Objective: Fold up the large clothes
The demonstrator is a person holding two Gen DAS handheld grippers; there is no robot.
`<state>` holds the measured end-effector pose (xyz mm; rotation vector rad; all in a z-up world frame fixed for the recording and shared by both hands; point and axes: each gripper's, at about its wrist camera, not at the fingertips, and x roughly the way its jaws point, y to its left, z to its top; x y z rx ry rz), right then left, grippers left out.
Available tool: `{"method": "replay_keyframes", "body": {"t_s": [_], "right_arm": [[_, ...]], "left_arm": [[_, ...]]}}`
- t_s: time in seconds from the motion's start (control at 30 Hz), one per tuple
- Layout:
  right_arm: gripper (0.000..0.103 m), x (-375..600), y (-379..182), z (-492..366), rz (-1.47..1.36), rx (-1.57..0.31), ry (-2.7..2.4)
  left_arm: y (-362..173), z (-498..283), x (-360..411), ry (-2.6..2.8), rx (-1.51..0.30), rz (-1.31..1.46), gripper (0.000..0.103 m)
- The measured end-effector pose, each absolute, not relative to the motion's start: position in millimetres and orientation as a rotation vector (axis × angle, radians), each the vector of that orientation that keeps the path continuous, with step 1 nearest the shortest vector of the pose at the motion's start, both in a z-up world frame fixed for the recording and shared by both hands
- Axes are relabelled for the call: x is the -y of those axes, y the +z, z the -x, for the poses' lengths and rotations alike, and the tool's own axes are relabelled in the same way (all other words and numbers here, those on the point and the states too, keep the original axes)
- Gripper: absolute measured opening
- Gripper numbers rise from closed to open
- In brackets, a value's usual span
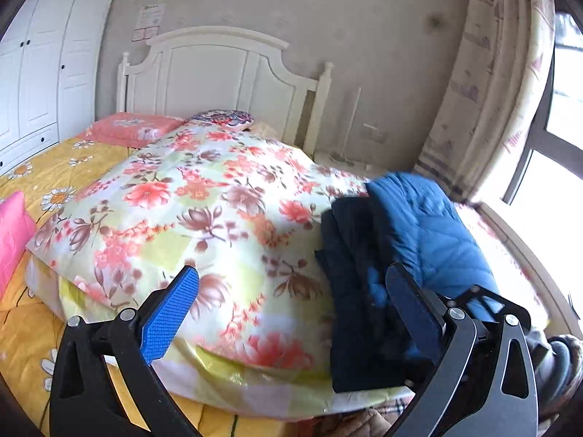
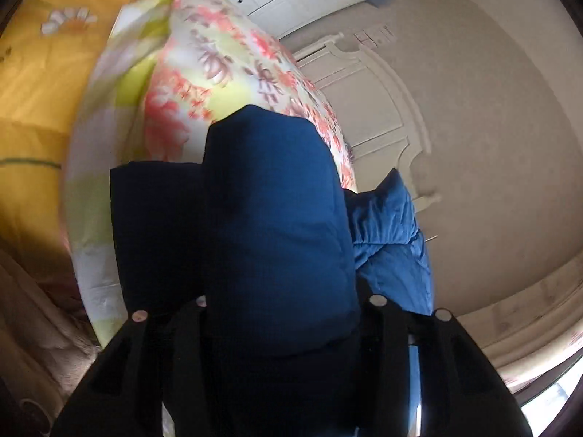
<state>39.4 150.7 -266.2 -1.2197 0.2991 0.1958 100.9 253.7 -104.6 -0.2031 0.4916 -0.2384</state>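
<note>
A blue padded jacket (image 1: 430,225) with a dark navy lining (image 1: 357,291) lies on the right side of the floral quilt (image 1: 204,211). My left gripper (image 1: 291,313) is open and empty, its jaws wide apart over the quilt's near edge, the right finger beside the jacket's dark part. In the right wrist view a thick fold of the blue jacket (image 2: 277,225) fills the space between the fingers of my right gripper (image 2: 280,306), which is shut on it. The fingertips are hidden by the cloth. The right view is tilted and blurred.
The quilt lies on a bed with a yellow daisy sheet (image 1: 32,189), a pink pillow (image 1: 11,233) at left and an orange pillow (image 1: 127,129) by the white headboard (image 1: 218,73). A white wardrobe (image 1: 40,73) stands left; curtain and window (image 1: 528,109) right.
</note>
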Motion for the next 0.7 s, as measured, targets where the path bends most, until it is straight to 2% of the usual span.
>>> {"method": "replay_keyframes", "body": {"t_s": [0.13, 0.23, 0.37, 0.43, 0.53, 0.6, 0.7], "right_arm": [[0.041, -142, -261, -37, 1.187, -0.305, 0.208], [0.041, -145, -272, -31, 1.244, -0.251, 0.184], [0.043, -140, -270, -29, 1.224, -0.24, 0.184], [0.045, -140, -270, -24, 1.225, -0.227, 0.179], [0.054, -133, -266, -14, 1.211, -0.219, 0.219], [0.069, -117, -252, 3, 1.161, -0.248, 0.362], [0.071, -74, -217, 27, 0.97, -0.299, 0.554]], "left_arm": [[-85, -111, -230, -0.329, -0.469, 0.174, 0.098], [-46, -136, -176, -0.447, -0.446, 0.02, 0.099], [-24, -194, -98, -0.544, -0.505, -0.174, 0.099], [-38, -228, -65, -0.52, -0.569, -0.276, 0.099], [-97, -282, -39, -0.453, -0.74, -0.357, 0.099], [-130, -300, -50, -0.504, -0.782, -0.281, 0.099], [-150, -306, -87, -0.524, -0.768, -0.12, 0.099]]}}
